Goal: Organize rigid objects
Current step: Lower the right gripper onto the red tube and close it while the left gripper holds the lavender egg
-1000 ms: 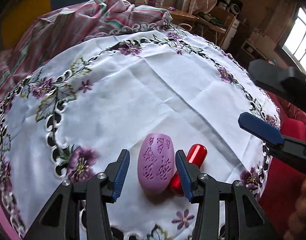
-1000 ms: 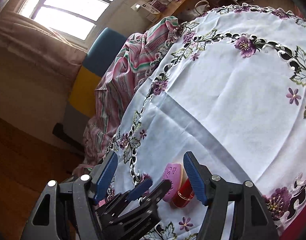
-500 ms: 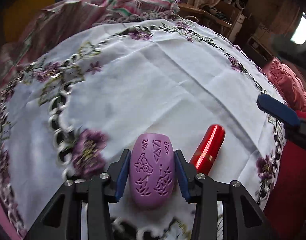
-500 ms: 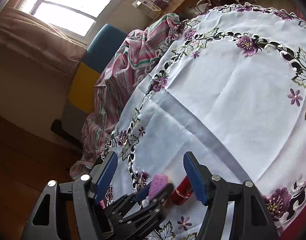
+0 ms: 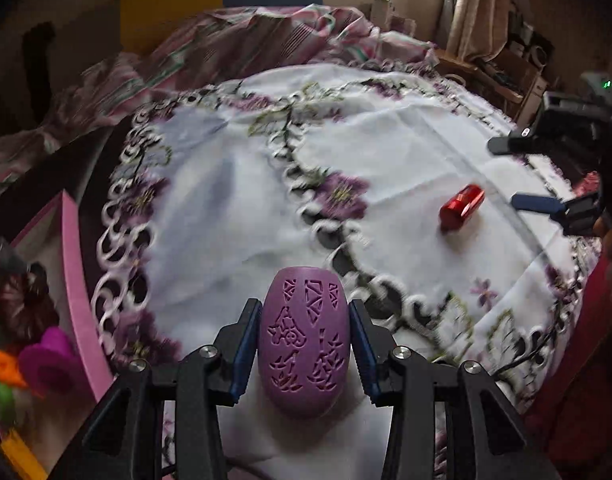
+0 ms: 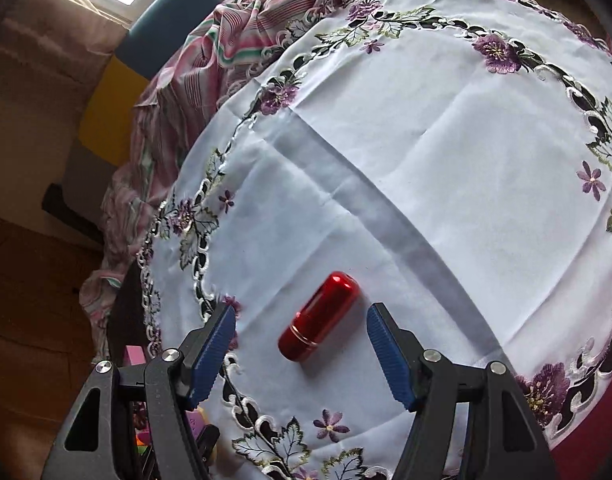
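While our left claw (image 5: 304, 350) clamps the purple egg (image 5: 304, 340) above the counter's cloth (image 5: 234, 200), our right claw (image 6: 302, 354) gapes wide around the red tube (image 6: 318, 316) lying there, untouched.

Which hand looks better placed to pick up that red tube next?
Right. The right gripper is open with the red tube lying just ahead between its fingers, while the left gripper is already clamped on the purple egg.

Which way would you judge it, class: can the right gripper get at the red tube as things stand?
Probably yes. The right gripper is open, its fingers either side of the red tube on the tablecloth, with nothing between them.
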The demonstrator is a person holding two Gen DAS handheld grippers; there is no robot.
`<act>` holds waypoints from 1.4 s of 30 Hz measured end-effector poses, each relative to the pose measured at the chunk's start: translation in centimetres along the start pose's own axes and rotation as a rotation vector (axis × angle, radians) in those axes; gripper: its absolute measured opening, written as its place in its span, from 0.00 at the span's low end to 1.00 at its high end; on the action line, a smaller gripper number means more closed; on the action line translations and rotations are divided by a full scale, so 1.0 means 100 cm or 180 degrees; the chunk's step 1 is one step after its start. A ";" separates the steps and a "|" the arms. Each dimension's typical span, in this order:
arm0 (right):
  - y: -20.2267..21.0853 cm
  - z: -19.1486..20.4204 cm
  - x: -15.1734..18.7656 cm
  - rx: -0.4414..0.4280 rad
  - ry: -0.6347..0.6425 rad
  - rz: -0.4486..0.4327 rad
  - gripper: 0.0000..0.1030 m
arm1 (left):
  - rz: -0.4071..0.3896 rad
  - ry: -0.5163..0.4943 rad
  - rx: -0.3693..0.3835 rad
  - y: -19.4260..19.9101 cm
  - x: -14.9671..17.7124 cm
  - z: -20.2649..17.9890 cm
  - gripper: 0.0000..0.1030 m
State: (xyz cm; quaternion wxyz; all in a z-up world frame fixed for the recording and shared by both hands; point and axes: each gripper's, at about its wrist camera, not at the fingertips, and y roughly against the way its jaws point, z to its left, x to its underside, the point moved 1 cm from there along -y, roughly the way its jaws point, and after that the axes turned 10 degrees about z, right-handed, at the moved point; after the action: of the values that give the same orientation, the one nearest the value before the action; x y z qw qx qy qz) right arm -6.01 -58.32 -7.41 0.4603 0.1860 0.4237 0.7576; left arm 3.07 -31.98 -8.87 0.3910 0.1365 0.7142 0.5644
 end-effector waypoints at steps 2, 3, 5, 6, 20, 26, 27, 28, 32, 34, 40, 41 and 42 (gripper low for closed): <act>-0.002 0.004 -0.002 0.0096 0.0053 0.0013 0.67 | 0.0081 0.0063 -0.0032 -0.009 0.007 0.007 0.43; -0.005 0.008 -0.004 0.0176 0.0119 0.0018 0.67 | 0.0102 0.0096 -0.0024 -0.013 0.011 0.010 0.43; -0.012 0.020 -0.007 0.0333 0.0323 0.0013 0.68 | 0.0047 0.0123 -0.0001 -0.012 0.013 0.013 0.43; -0.017 0.026 -0.010 0.0457 0.0446 0.0022 0.68 | 0.0055 0.0124 0.0006 -0.011 0.013 0.013 0.43; -0.078 0.088 -0.027 0.1213 0.1831 0.0320 0.81 | 0.0027 0.0166 0.0105 -0.011 0.017 0.016 0.42; -0.095 0.077 -0.034 0.1401 0.1794 0.0313 0.24 | 0.0015 0.0187 0.0118 -0.012 0.018 0.016 0.43; -0.094 0.074 -0.036 0.1409 0.1785 0.0309 0.24 | 0.0013 0.0194 0.0115 -0.012 0.017 0.016 0.43; -0.093 0.071 -0.038 0.1353 0.1745 0.0333 0.24 | 0.0009 0.0198 0.0112 -0.012 0.017 0.016 0.43; -0.087 0.063 -0.046 0.1190 0.1569 0.0363 0.43 | 0.0003 0.0213 0.0097 -0.012 0.017 0.016 0.43; -0.084 0.060 -0.049 0.1066 0.1445 0.0374 0.49 | -0.0005 0.0211 0.0090 -0.011 0.018 0.015 0.43; -0.063 0.055 -0.056 0.0913 0.1193 0.0156 0.51 | -0.0022 0.0211 0.0107 -0.010 0.019 0.016 0.43; -0.058 0.055 -0.057 0.0925 0.1170 0.0063 0.51 | -0.0025 0.0208 0.0102 -0.010 0.019 0.016 0.43; -0.055 0.056 -0.058 0.0946 0.1171 0.0003 0.51 | -0.0029 0.0196 0.0095 -0.010 0.019 0.016 0.43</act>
State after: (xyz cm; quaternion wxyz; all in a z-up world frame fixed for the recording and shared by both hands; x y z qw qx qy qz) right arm 3.68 -59.42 -8.02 0.3425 0.1107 0.6073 0.7083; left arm 3.18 -29.99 -10.68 0.3693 0.1216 0.7348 0.5558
